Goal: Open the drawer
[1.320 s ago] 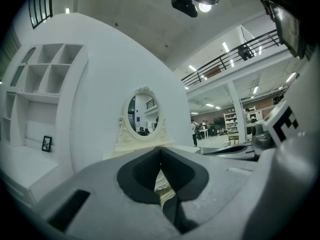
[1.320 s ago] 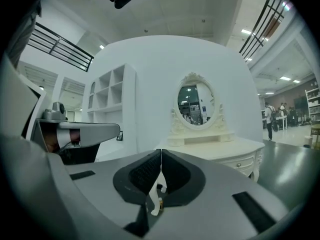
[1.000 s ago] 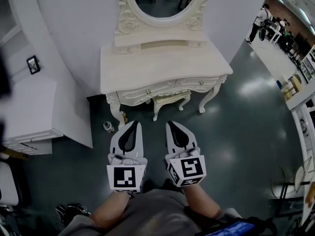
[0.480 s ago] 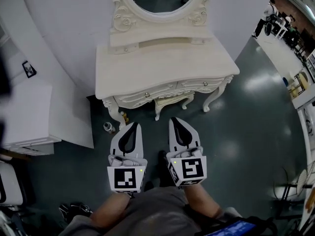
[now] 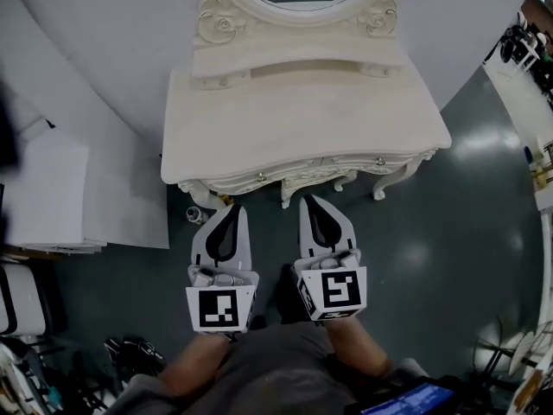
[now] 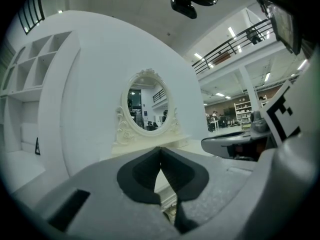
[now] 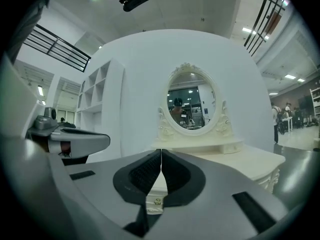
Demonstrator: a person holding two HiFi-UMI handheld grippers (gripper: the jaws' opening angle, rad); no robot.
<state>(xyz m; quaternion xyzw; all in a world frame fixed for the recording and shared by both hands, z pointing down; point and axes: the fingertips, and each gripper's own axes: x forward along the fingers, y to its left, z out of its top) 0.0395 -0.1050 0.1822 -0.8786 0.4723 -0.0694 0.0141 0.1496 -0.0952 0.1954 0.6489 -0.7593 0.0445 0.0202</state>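
Cream worktop [image 5: 302,119] at twelve o'clock, drawer [image 5: 261,178] closed; left claw [image 5: 234,209] and right claw [image 5: 309,201] both pinched together, empty, just before it.

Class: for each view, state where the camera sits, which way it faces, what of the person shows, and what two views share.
Head view: on the head, facing steeply down at the dressing table; forearms, left gripper and right gripper show.
Left gripper view: on that gripper, facing level along its shut jaws toward the oval mirror.
Right gripper view: likewise; both share the mirror.
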